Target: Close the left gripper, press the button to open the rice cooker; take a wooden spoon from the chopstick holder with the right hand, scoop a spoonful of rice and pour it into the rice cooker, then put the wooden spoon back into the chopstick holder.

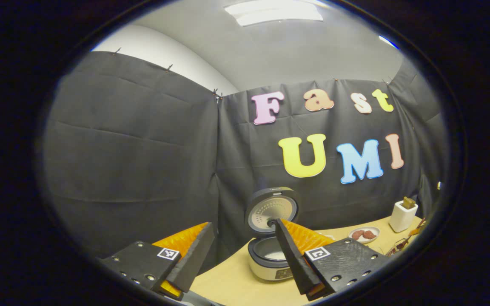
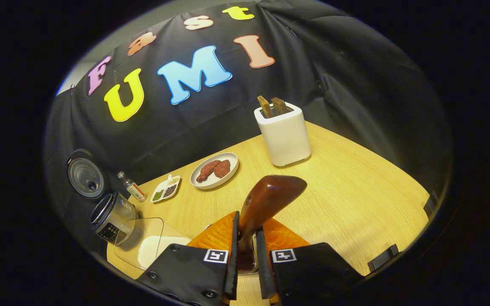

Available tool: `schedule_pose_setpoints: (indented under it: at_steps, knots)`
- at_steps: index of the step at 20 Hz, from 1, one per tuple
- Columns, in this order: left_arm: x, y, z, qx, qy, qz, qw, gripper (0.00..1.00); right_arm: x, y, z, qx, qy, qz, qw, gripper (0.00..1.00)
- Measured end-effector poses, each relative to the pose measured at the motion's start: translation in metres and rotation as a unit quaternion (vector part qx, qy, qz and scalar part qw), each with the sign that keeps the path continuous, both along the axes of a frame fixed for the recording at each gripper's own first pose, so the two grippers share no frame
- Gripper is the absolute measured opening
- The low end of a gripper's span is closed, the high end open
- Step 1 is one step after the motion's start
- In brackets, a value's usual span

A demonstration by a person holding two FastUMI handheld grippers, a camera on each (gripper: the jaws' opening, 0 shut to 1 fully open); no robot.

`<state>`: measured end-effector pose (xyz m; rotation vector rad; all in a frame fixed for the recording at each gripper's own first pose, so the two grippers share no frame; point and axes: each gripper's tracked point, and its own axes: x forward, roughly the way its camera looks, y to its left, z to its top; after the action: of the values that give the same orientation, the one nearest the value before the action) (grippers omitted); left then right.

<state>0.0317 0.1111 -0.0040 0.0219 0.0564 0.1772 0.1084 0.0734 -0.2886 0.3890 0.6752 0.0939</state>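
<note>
A: What is the right gripper (image 2: 247,255) doing?

B: Its two fingers are clamped on the handle of one dark reddish-brown wooden spoon (image 2: 266,199), which rises straight ahead of the gripper, wide end up.

A: And the holder?

B: One white square chopstick holder (image 2: 284,134) stands on the pale wooden table (image 2: 355,187), ahead of the gripper and a little to its right, with two brown pieces poking from its top.

A: The rice?

B: Low on the gripper's left, one clear container (image 2: 141,242) holds white rice. Beyond it sits one silver round rice cooker (image 2: 111,214), its round lid (image 2: 85,173) tipped up and open.

A: Anything else?

B: One white plate with two reddish pieces (image 2: 214,170), one small divided dish (image 2: 166,188), one small bottle (image 2: 131,185), all farther ahead-left.

A: The left gripper (image 1: 243,250)?

B: Wide apart, holding nothing; the open cooker shows between its fingers.
</note>
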Motion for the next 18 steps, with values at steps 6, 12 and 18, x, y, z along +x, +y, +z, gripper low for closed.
schedule_pose_setpoints:
  at_steps: [6, 12, 18]
  knots:
    - [0.010, 0.000, -0.005, -0.005, -0.002, -0.003, 1.000, 0.87, 0.002, 0.007, 0.030, -0.039, -0.028, 0.018, 0.999, 0.05]
    - [0.027, -0.003, -0.016, -0.016, -0.002, -0.015, 1.000, 0.87, 0.017, 0.025, 0.111, -0.122, -0.125, 0.062, 0.983, 0.08]
    - [0.044, 0.000, -0.032, -0.028, 0.004, -0.029, 0.999, 0.87, 0.013, 0.084, 0.155, -0.154, -0.179, 0.104, 0.966, 0.08]
